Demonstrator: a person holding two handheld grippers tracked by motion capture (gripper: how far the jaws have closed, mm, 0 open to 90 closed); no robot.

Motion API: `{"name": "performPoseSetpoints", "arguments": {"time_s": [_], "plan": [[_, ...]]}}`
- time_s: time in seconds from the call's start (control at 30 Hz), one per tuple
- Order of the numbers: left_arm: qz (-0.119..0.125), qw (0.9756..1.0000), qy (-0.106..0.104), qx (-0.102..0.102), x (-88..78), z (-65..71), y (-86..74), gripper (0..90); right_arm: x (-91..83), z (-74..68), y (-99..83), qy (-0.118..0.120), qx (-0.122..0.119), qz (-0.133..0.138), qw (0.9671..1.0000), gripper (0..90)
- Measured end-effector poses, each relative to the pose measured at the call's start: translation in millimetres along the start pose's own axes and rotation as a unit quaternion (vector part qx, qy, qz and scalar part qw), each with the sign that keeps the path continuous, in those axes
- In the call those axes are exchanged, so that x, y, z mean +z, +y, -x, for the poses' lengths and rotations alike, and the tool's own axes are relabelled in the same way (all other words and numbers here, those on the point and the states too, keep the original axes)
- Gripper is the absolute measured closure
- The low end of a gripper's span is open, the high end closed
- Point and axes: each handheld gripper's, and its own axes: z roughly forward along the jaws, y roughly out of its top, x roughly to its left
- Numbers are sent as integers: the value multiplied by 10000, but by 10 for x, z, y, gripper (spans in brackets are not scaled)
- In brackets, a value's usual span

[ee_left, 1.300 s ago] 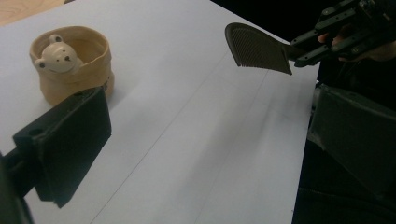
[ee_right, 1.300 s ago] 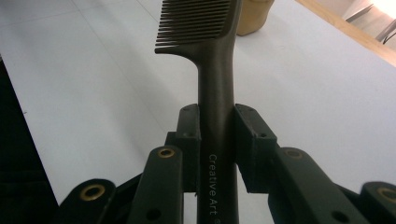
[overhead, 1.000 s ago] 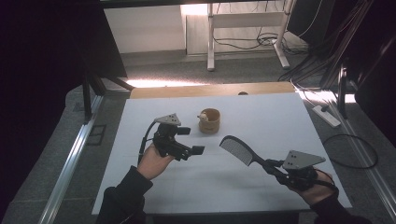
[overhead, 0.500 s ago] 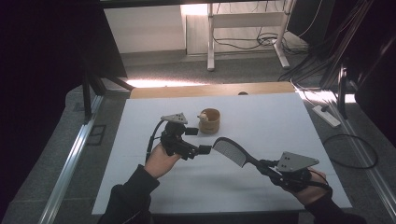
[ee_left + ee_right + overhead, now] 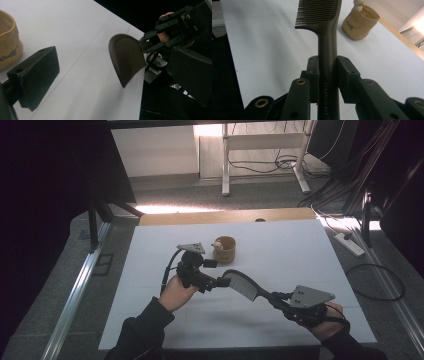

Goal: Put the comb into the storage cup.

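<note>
Your right claw (image 5: 276, 298) grips the dark comb (image 5: 245, 286) by its handle in the high view, jaws pinched on the handle, with the toothed head raised off the white counter (image 5: 300, 255) and pointing toward your left claw (image 5: 220, 282). Your left claw sits just beside the comb's head, nearly touching its tip; from up here you cannot tell how wide its jaws stand. The tan cup (image 5: 224, 249) stands upright on the counter just beyond the comb's head, with a small pale piece at its rim. Your hands and dark sleeves come in from the near edge of the counter.

Looking along your left claw (image 5: 112, 72), its two black jaws stand spread wide, one at each side of the frame, and the comb (image 5: 127, 58) head hangs between them without touching either, teeth pointing downward. Behind the comb, your right claw (image 5: 150, 45) holds its handle. The tan cup (image 5: 7, 42) sits beyond the left-hand jaw, well apart from the comb.

Looking along your right claw (image 5: 328, 72), both jaws press against the comb (image 5: 327, 37) handle, which runs straight up between them, with the teeth facing left. The tan cup (image 5: 360, 22) stands on the counter (image 5: 267, 50) to the right of the comb's head, near it but apart.
</note>
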Motion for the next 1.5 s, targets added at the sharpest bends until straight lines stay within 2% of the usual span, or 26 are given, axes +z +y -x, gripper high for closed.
{"name": "performPoseSetpoints", "arguments": {"time_s": [0.4, 0.6, 0.67, 0.77, 0.97, 1.03, 1.13, 1.27, 1.4, 1.5], "plan": [[-153, 9994, -312, -89, 133, 8, 0, 0, 36, -75, 63, 33, -246, 97, 9996, 733], [-213, 9985, -470, -175, 150, 0, 6, 14, 48, -84, 63, 19, -317, 87, 9995, 733], [-189, 9981, -540, -248, 136, -6, 5, 103, 47, -87, 66, 10, -352, 88, 9993, 733], [-139, 9950, -882, -448, 113, -39, 4, 291, 45, -92, 68, -22, -376, 119, 9992, 733], [-74, 9911, -1137, -686, 82, -66, 4, 570, 46, -100, 72, -45, -427, 124, 9990, 733], [-58, 9904, -1157, -759, 69, -75, 7, 641, 43, -100, 72, -38, -453, 132, 9989, 733], [24, 9876, -1263, -930, 51, -101, -2, 759, 36, -103, 76, -48, -481, 183, 9987, 733], [83, 9808, -1559, -1172, 47, -131, -16, 817, 43, -113, 83, -73, -534, 190, 9984, 733], [78, 9774, -1639, -1336, 54, -145, -34, 834, 52, -120, 83, -125, -625, 165, 9978, 733], [101, 9761, -1673, -1386, 61, -152, -47, 837, 53, -131, 77, -177, -690, 154, 9973, 732]]}}
